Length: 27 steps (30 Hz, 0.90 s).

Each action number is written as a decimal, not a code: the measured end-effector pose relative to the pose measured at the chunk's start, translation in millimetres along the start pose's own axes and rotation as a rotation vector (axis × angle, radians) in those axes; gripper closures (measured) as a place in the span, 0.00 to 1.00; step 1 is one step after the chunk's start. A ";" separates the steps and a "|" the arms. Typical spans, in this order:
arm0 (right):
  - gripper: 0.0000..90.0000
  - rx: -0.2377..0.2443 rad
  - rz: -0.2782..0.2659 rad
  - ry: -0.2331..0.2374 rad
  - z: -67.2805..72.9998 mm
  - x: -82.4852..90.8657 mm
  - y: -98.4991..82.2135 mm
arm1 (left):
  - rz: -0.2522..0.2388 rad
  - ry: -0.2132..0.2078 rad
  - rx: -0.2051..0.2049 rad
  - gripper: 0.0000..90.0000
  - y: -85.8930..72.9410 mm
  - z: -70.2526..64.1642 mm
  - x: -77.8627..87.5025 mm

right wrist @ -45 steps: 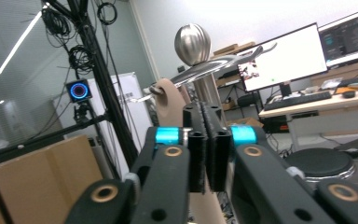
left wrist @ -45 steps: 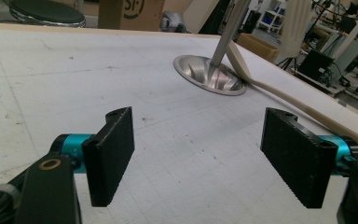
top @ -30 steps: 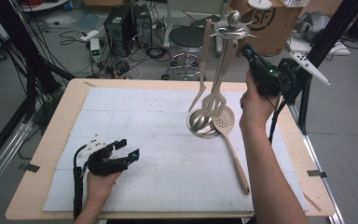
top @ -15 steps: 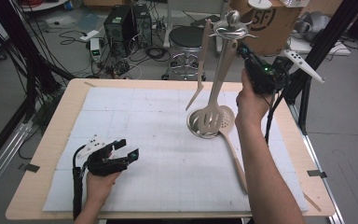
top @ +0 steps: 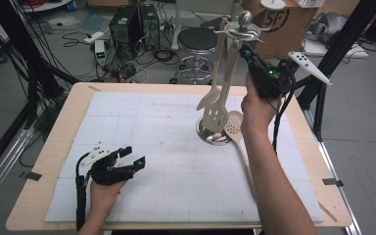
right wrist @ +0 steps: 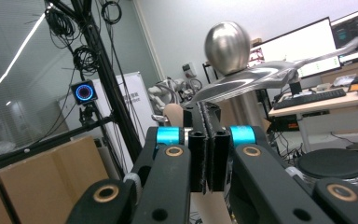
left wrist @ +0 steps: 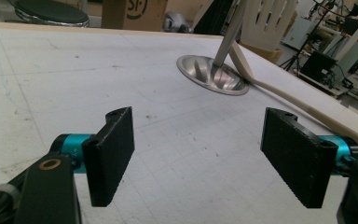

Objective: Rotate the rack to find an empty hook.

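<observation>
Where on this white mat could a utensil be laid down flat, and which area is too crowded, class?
Free: the wide middle of the white mat, between the left gripper and the steel stand, plus the far left corner. Crowded: around the stand's base, where the slotted turner hangs, the wooden spoon lies and the right forearm crosses.

Left gripper [top: 129, 159] rests low, jaws wide apart — right gripper [top: 247, 51] raised high, jaws pressed together.

We see the utensil stand [top: 214, 131] on the mat [top: 156, 147], right of centre, a slotted spatula [top: 216, 113] hanging from it, a wooden spoon [top: 240, 142] lying just right of its base.
</observation>
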State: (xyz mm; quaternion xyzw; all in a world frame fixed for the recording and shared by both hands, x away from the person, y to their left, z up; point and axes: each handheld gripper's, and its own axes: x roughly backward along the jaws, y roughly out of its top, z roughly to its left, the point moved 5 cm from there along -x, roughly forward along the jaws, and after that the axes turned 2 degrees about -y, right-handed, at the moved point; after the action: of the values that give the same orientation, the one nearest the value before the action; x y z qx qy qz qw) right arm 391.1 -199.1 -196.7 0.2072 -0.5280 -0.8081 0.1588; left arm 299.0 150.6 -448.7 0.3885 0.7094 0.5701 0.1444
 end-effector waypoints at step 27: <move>1.00 0.021 0.038 -0.026 -26.1 9.1 2.4 | -0.010 0.003 0.005 0.29 1.1 0.8 3.2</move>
State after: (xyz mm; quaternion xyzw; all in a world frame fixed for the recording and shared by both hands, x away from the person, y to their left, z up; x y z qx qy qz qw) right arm 396.4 -225.0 -205.3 0.1882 -0.5424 -0.8019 0.1653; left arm 297.9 153.6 -447.2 0.3843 0.7131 0.5682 0.1451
